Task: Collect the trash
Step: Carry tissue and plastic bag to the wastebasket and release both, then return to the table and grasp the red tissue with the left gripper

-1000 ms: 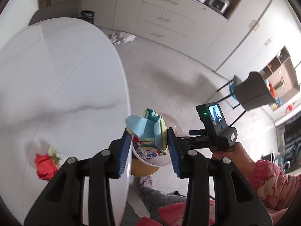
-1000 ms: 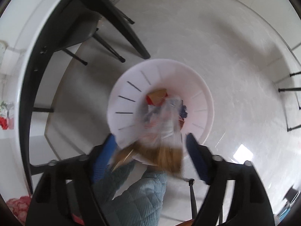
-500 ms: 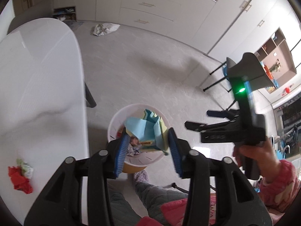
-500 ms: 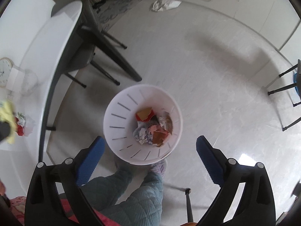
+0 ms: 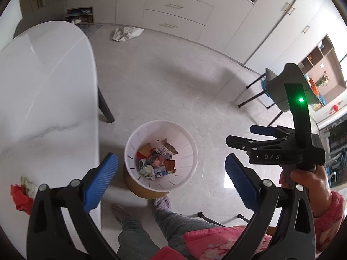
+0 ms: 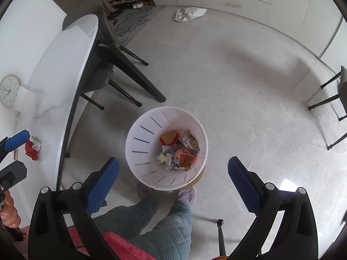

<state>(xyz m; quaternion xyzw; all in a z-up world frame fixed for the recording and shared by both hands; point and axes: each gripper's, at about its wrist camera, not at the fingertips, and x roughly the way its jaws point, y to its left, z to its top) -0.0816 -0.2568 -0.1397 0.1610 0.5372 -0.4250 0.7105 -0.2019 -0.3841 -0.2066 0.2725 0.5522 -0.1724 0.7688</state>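
Most of the trash we can see already lies in the white bin on the floor; we judge the red crumpled scrap on the table remains. Our left gripper, jaws just opened, gapes empty above the bin; our right gripper likewise. "DAS" reads on one gripper's body.

— What's on the white table?
— A crumpled red-and-pale scrap near its close edge.
— And the grey floor?
— A white bin of wrappers beside the table, and a crumpled bag far off by the cabinets.
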